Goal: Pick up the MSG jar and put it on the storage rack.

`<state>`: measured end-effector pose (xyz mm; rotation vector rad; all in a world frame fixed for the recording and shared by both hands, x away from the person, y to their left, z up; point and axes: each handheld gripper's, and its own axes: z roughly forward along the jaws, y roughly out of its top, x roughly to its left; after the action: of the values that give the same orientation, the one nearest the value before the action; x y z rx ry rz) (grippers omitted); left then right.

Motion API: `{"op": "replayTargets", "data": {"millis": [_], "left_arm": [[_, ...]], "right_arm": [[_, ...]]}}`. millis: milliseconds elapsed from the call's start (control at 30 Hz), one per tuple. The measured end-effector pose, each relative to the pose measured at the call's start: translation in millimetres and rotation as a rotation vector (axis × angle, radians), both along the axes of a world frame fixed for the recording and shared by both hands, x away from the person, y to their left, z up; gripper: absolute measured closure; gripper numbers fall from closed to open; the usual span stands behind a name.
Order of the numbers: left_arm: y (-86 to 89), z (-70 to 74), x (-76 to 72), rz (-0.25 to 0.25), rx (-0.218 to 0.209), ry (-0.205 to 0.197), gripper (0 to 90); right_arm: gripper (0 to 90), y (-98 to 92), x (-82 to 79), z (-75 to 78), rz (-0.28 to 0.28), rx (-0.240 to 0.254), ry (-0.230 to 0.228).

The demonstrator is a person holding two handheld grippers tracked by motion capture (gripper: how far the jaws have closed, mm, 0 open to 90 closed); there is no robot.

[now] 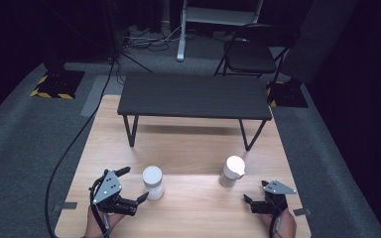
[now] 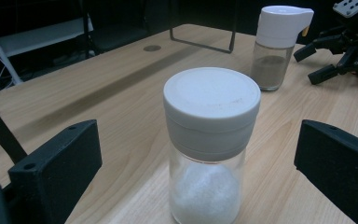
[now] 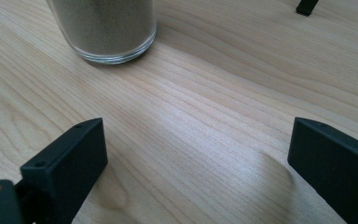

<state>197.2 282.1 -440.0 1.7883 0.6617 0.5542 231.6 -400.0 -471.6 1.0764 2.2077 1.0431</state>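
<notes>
- We are at the approach step: our left gripper (image 1: 135, 184) has its fingers spread wide on either side of the salt jar (image 1: 153, 182), and they are not yet touching the glass.
- In the left gripper view the salt jar (image 2: 209, 144) stands upright between the two black fingers (image 2: 56, 172), so the next move, as we judge it, calls for a short push forward and then a squeeze on the glass below the lid (a grip on the lid alone could slip).
- Our right gripper (image 1: 254, 200) rests low on the worktop (image 1: 188, 148), fingers open and holding nothing, near the pepper jar (image 1: 231, 171) but clear of it.
- In the right gripper view the base of the pepper jar (image 3: 107, 28) sits ahead and off to the left, so that hand needs to turn toward it before it closes.
- The salt jar is clear glass with a flat white screw lid and white grains heaped at the bottom; it stands on the near left of the worktop.
- The pepper jar has a white cap with a side spout and brownish powder inside.
</notes>
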Motion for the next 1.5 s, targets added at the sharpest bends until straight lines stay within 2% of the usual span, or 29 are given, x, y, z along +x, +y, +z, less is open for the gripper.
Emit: {"op": "replayTargets", "data": {"millis": [200, 433, 833, 1133, 1200, 1333, 1433, 1500], "left_arm": [[-7.0, 0.5, 5.8, -0.004, 0.012, 0.003, 0.4], [-10.2, -2.1, 12.7, -0.013, 0.001, 0.004, 1.4], [-26.5, -8.6, 32.4, -0.053, -0.008, 0.021, 2.3], [-29.3, -13.1, 35.6, -0.045, -0.020, 0.020, 3.8], [-28.3, -14.8, 34.9, -0.044, -0.026, 0.016, 6.2], [-23.9, -21.1, 30.2, -0.037, -0.054, 0.002, 21.9], [-21.5, -25.2, 28.9, -0.058, -0.058, -0.020, 30.8], [-21.8, -26.2, 27.7, -0.054, -0.063, -0.019, 32.3]], "right_arm": [[4.2, 0.5, -0.4, -0.1, -0.004, 0.000, 0.000], [4.3, 1.9, 0.5, 0.2, -0.023, 0.004, 0.005], [4.3, 2.9, -1.6, -0.2, -0.028, 0.001, -0.001], [4.3, 3.6, -3.0, -0.5, -0.032, -0.001, -0.005], [4.3, 3.6, -3.0, -0.5, -0.032, -0.002, -0.006], [4.3, 3.7, -3.0, -0.6, -0.032, -0.002, -0.006], [4.3, 3.7, -3.2, -0.6, -0.031, -0.003, -0.007], [4.3, 3.8, -3.4, -0.7, -0.031, -0.003, -0.008]]}}
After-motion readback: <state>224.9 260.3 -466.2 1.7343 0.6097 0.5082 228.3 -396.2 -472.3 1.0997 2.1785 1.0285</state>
